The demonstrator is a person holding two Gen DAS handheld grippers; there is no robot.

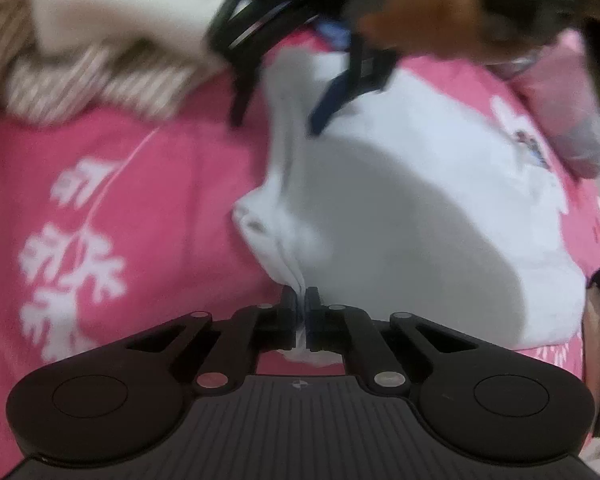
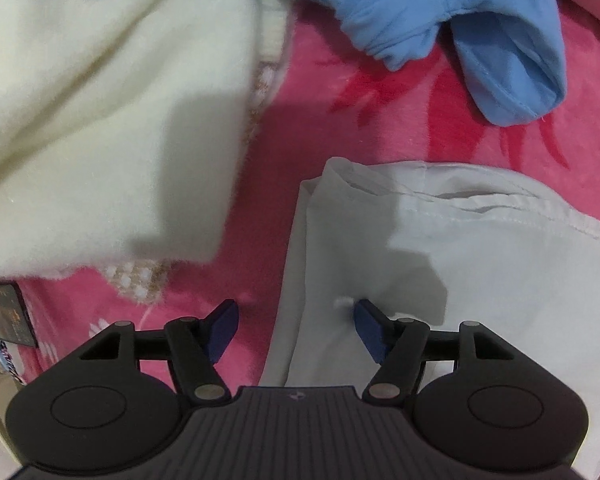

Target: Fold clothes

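Observation:
A white garment (image 1: 400,208) lies on the pink bedspread (image 1: 140,184). My left gripper (image 1: 300,300) is shut on a bunched edge of it at the near side. In the left wrist view my right gripper (image 1: 276,124) hovers open over the garment's far edge, held by a hand (image 1: 424,20). In the right wrist view the right gripper (image 2: 296,316) stands open above the left edge of the same white garment (image 2: 480,272); its right fingertip (image 2: 370,328) is over the cloth and its left one over the bedspread (image 2: 320,120).
A cream fuzzy sweater (image 2: 100,120) with a checked knit trim lies at the left. A crumpled blue garment (image 2: 460,20) sits at the far side. A pale pink cloth (image 1: 560,112) is at the right. A dark tag (image 2: 8,312) rests by the bed's left edge.

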